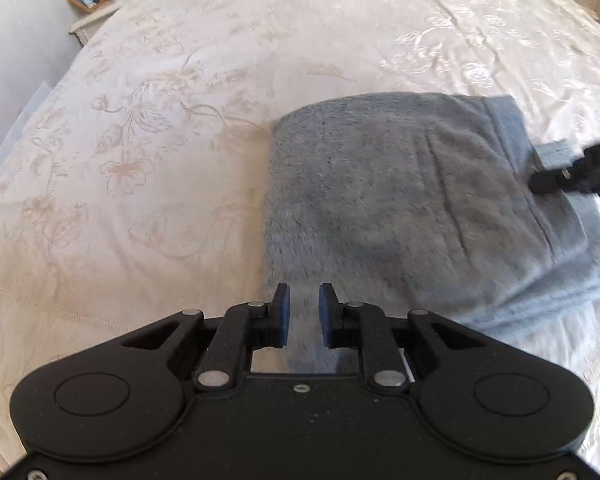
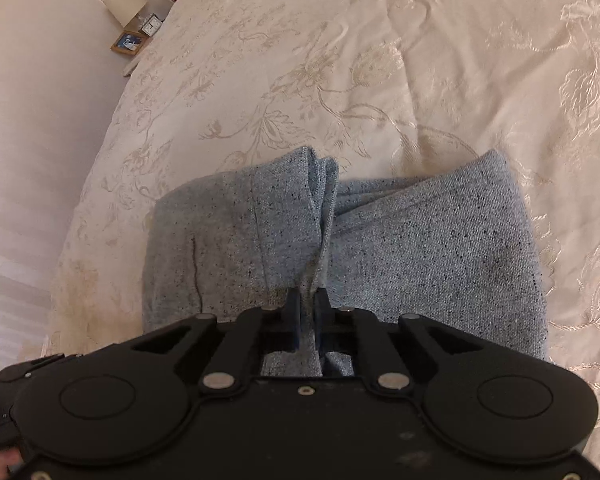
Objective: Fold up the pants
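Left wrist view first: the cream floral-embroidered satin bedspread (image 1: 180, 140) fills nearly everything ahead of the jaws, and the speckled blue-grey fleecy pants (image 1: 400, 200) are seen lying on it as a thick folded bundle, just ahead and off to the right of the left gripper (image 1: 303, 312). Its jaws are parted a little; blurry blue cloth shows in the gap, but whether it's actually pinched can't be told. From the right wrist view, the right gripper (image 2: 309, 312) is seen clamped nearly shut on a bunched ridge of fabric running straight out from between the pads. So the fold looks mostly done, and a last fold or tidy-up is probably in hand. Next, that pinched ridge likely needs to be carried over and laid flat, with the layers kept from sliding apart.
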`<state>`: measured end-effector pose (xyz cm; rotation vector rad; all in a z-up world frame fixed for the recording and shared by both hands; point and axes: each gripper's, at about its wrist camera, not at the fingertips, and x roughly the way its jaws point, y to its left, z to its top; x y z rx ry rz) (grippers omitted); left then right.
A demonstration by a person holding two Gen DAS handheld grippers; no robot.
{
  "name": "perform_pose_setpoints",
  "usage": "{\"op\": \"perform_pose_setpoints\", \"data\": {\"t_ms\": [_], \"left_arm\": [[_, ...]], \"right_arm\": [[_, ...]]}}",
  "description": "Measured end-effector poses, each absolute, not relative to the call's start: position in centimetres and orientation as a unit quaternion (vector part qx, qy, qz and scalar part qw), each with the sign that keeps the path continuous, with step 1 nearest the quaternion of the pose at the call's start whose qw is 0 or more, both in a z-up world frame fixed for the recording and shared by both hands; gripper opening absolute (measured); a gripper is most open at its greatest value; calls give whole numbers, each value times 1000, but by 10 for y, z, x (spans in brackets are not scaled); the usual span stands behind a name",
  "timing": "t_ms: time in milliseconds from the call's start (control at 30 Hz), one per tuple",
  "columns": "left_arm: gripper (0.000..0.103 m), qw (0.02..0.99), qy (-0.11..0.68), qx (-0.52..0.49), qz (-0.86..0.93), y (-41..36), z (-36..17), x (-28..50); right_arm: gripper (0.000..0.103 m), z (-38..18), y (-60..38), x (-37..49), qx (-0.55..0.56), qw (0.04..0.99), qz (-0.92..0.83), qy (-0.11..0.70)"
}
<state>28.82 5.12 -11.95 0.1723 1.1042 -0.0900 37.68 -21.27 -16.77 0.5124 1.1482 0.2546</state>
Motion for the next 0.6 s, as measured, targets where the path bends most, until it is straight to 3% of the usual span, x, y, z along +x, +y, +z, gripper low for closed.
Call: {"op": "perform_pose_setpoints", "data": {"t_ms": [367, 600], "left_arm": [[26, 842, 513, 125, -113, -13, -140, 235], [27, 829, 541, 136, -48, 1, -170, 246]], "right_arm": [[7, -108, -202, 365, 222, 824, 127, 505], [6, -81, -213, 356, 213, 841, 111, 484]]}}
